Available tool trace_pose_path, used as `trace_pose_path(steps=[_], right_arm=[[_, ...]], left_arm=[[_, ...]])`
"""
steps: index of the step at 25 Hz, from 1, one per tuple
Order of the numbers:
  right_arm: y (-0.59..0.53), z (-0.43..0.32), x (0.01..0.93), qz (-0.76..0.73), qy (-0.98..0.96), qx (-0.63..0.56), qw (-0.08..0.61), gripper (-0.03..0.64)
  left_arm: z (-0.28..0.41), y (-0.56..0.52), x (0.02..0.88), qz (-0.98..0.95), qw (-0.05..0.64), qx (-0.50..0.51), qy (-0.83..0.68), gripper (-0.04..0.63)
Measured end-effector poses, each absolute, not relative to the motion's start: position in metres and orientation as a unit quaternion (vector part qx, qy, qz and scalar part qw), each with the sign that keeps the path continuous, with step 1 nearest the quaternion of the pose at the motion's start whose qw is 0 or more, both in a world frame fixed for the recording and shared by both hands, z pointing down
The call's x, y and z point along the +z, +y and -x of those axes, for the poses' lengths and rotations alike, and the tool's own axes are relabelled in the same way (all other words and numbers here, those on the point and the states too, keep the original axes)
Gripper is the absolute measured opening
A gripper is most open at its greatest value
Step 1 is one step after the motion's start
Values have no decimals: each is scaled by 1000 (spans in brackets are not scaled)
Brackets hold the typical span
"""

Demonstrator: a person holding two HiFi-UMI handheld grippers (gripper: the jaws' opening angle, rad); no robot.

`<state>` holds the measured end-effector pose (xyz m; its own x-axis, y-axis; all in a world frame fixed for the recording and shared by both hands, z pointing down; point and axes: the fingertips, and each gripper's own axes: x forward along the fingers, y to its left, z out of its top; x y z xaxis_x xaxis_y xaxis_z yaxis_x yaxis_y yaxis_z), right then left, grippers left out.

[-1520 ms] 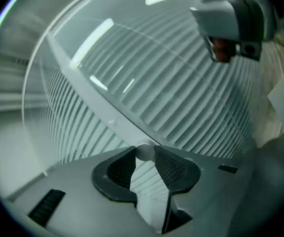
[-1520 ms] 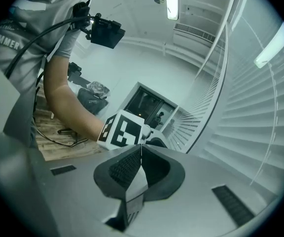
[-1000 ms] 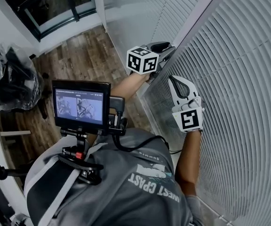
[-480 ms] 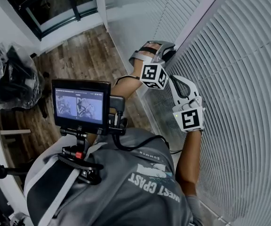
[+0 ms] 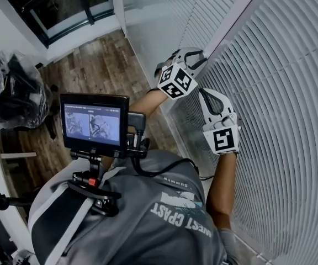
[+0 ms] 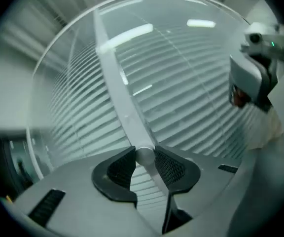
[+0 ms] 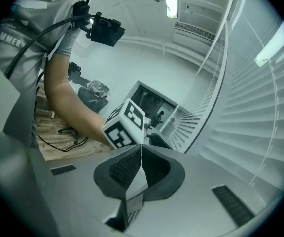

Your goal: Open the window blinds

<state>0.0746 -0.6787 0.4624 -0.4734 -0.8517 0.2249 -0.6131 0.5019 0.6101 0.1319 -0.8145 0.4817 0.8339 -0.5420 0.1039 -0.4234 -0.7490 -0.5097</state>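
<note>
Tilt wand (image 6: 143,156) — seemingly clamped — in left gripper (image 6: 144,151)

Closed, empty right tongs (image 7: 141,149); marker cube (image 7: 124,125) beyond; blinds (image 7: 260,107) rightward.

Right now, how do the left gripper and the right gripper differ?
The left gripper has its fingers clamped on the blind wand; the right gripper has its fingers shut together, empty. The left gripper faces the blinds; the right gripper looks along them toward the left one. Both are close to the blinds.
</note>
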Motion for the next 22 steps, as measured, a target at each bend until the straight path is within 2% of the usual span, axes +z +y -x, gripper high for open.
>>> trace_pose_path(steps=[2,3,4,5,6,7,8,10,11,12,13,18,19,20,22], right_arm=[[-679,-74,463,-442,-827,-230,260,2],[-680,-73,463,-441,-827,-231,260,2],[-680,-72,462,-440,-827,-231,261,2],[-680,-72,463,-440,-828,-232,261,2],[-680,-71,463,-439,-828,-232,262,2],[-680,-71,464,-439,-828,-232,262,2],[-679,-72,465,-439,-828,-231,262,2],[-678,-72,467,-441,-828,-230,260,2],[-678,-73,468,-442,-828,-230,258,2],[-677,-75,467,-444,-827,-229,258,2],[-677,-76,466,-445,-827,-228,258,2],[-677,-76,465,-444,-826,-225,264,2],[-677,-75,465,-443,-827,-225,264,2],[-678,-74,464,-443,-827,-225,264,2],[-677,-74,463,-444,-827,-225,263,2]], left_arm=[[-136,-810,484,839,426,-191,280,126],[-137,-809,485,794,495,-211,283,126],[-138,-808,485,771,530,-214,283,126],[-138,-808,485,769,535,-209,280,126],[-137,-809,486,787,513,-198,278,126],[-137,-811,487,823,462,-182,276,127],[-135,-813,491,872,377,-157,271,127],[-130,-818,497,958,129,-78,243,184],[-128,-819,497,975,9,-32,219,190],[-126,-818,495,977,-80,5,197,190],[-126,-816,492,974,-131,26,183,190],[-130,-817,481,962,-197,63,178,189],[-129,-819,480,959,-205,69,182,178],[-128,-821,479,957,-211,73,186,130],[-126,-822,479,957,-207,75,191,127]])
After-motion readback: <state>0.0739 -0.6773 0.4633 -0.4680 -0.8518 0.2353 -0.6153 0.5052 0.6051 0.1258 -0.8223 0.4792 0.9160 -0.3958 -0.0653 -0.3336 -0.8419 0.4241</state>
